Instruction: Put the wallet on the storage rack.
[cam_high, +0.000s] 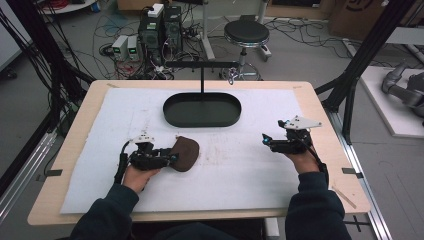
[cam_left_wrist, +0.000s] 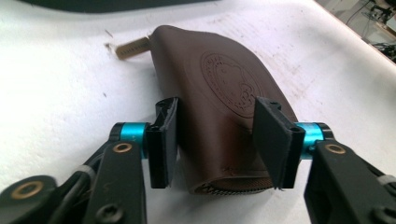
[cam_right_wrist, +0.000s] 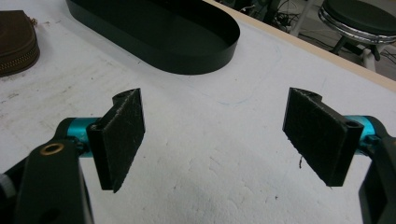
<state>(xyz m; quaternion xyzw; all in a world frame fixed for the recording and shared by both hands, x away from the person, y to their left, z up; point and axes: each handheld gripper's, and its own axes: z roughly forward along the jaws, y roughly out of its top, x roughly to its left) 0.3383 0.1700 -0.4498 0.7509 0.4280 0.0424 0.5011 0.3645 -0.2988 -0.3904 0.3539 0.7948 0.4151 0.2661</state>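
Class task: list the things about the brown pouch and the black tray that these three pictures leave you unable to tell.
- Brown pouch, left gripper view: the embossed round emblem is too blurred to read.
- Pouch contents: hidden by its closed leather.
- Pouch in the right gripper view: cut off by the left edge.
- Black tray, high view: the inside is too dark to make out.

Both grippers low over the table
The left gripper (cam_high: 172, 159) points right, jaws part-closed; the right gripper (cam_high: 265, 139) points left, jaws spread wide.

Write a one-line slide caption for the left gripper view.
Left gripper straddles a brown leather pouch on the white mat.
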